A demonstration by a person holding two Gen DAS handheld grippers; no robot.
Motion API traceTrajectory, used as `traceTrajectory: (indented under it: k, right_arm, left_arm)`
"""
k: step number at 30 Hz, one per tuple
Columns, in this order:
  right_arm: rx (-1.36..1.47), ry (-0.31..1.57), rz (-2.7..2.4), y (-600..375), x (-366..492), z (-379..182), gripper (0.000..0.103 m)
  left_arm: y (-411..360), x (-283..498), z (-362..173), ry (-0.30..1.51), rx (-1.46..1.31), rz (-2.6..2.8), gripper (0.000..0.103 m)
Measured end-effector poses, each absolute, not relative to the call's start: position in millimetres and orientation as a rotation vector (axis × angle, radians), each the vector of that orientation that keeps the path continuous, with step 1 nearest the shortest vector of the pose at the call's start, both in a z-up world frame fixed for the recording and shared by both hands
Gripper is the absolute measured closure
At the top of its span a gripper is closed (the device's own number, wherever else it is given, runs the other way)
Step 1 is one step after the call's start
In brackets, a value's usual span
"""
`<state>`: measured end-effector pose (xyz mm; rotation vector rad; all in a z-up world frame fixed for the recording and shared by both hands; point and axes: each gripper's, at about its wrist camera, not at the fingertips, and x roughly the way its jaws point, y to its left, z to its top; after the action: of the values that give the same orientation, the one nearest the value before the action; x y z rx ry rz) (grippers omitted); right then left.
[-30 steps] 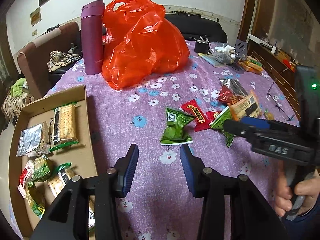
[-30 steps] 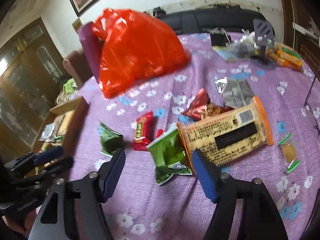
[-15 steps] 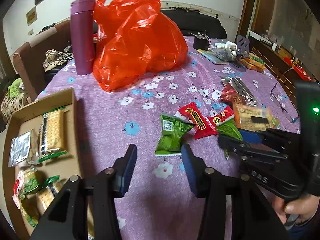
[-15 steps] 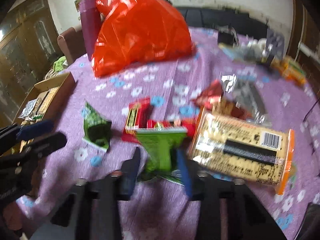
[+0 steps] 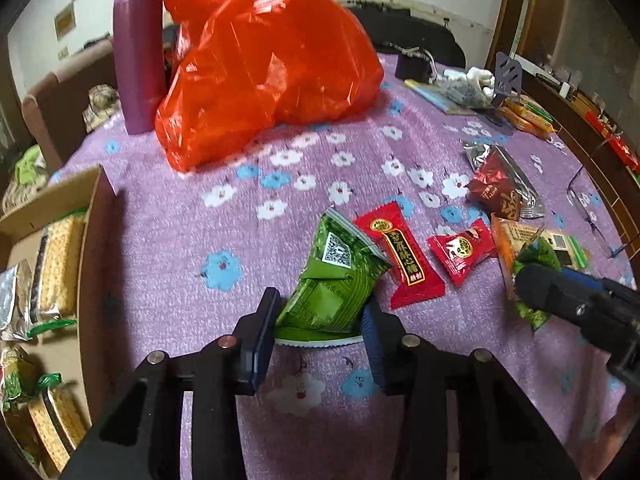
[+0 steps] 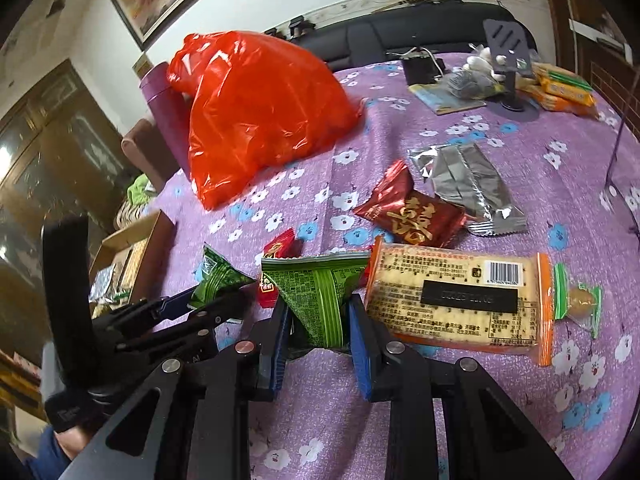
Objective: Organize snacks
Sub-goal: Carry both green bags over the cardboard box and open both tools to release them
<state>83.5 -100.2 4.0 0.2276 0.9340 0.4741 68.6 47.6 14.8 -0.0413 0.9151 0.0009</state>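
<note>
My right hand-held gripper is now clamped on a green snack packet, its pads pinching the packet's lower end; half a second ago it was only closing in, and a second ago its jaws stood wide apart short of the packet. My left hand-held gripper has moved forward too: its jaws now stand apart on either side of a second green packet, which lies on the counter between the fingers, not yet squeezed. I judge that both hands are about to carry a packet at once, the right one ready to lift, the left one needing to close first.

Just right of my right hand-held gripper lies the large cracker pack, touching the packet I hold, so it may be dragged along as I lift. Beyond it sit a dark red packet and a silver wrapper. Just right of my left hand-held gripper, a long red candy bar touches the green packet's edge, with a small red packet beside it.

The cardboard box with snacks already inside sits to the left of my left hand-held gripper, the stretch of counter between looking open. Farther ahead stand the orange plastic bag and a purple flask, well clear of that route.
</note>
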Motion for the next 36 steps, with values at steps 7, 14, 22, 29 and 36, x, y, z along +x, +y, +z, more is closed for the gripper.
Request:
traceTrajectory:
  k: [7,14,22,29,36]
  right_arm:
    - [0.217,0.912,0.481,-96.1,80.3,5.1,0.073]
    - [0.217,0.930,0.473,-93.4,82.5,-0.2,0.073]
    - [0.238,0.924,0.458,-98.7,82.7,0.2,0.073]
    - [0.224,0.919,0.457,-94.4,80.7,0.2,0.073]
    - [0.238,0.907,0.448,-97.5,79.8,1.3,0.073]
  left_arm:
    - [48.8,55.5,29.3,0.796,-0.026,-0.012,0.072]
    - [38.8,54.2,30.6,0.801,-0.004,-0.072,0.073]
    - [33.7,45.7,40.4,0.751,0.002,-0.107,0.073]
    - [33.9,44.3,40.7,0.744,0.003,-0.109,0.073]
    - [37.6,38.1,45.4,0.693,0.007,-0.073,0.073]
